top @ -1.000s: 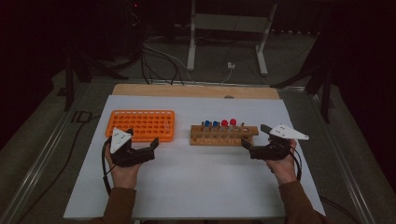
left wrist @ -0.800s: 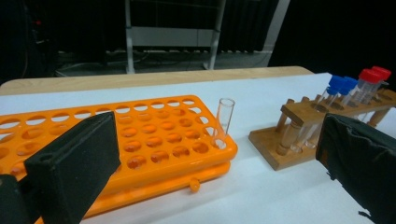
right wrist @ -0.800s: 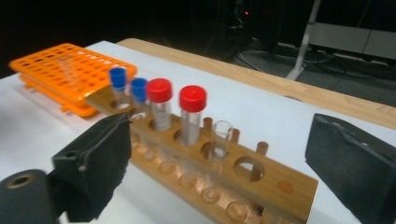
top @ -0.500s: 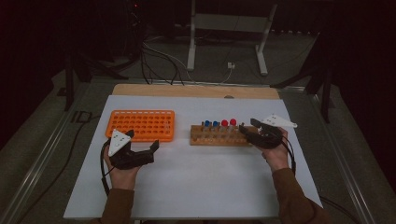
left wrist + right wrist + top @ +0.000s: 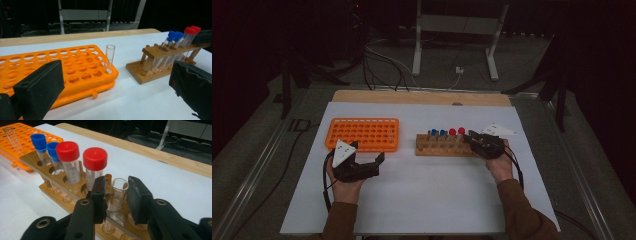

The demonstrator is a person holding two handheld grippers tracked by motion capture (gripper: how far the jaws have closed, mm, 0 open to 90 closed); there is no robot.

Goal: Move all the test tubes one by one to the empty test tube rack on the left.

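A wooden rack (image 5: 444, 146) (image 5: 32, 157) holds two blue-capped tubes (image 5: 40, 141), two red-capped tubes (image 5: 95, 160) and an uncapped clear tube (image 5: 117, 197) at its right end. My right gripper (image 5: 472, 137) (image 5: 116, 186) has just been closing its jaws on that uncapped tube, which stands between them with the pads (image 5: 136, 192) against its sides. An orange rack (image 5: 362, 134) (image 5: 62, 65) lies at the left, with one clear tube (image 5: 109, 57) upright in a corner hole. My left gripper (image 5: 368, 151) (image 5: 115, 87) hovers in front of the orange rack, open, with nothing between its jaws.
Both racks sit on a white sheet (image 5: 427, 200) over the table, whose wooden edge (image 5: 422, 97) shows at the back. A metal stand (image 5: 452, 30) and cables (image 5: 382, 60) are on the dark floor beyond. The rack of capped tubes (image 5: 160, 50) lies right of my left gripper.
My right gripper has moved left and down to the wooden rack's right end, and its jaws have gone from wide open to closed around the uncapped tube. The left gripper has stayed put.
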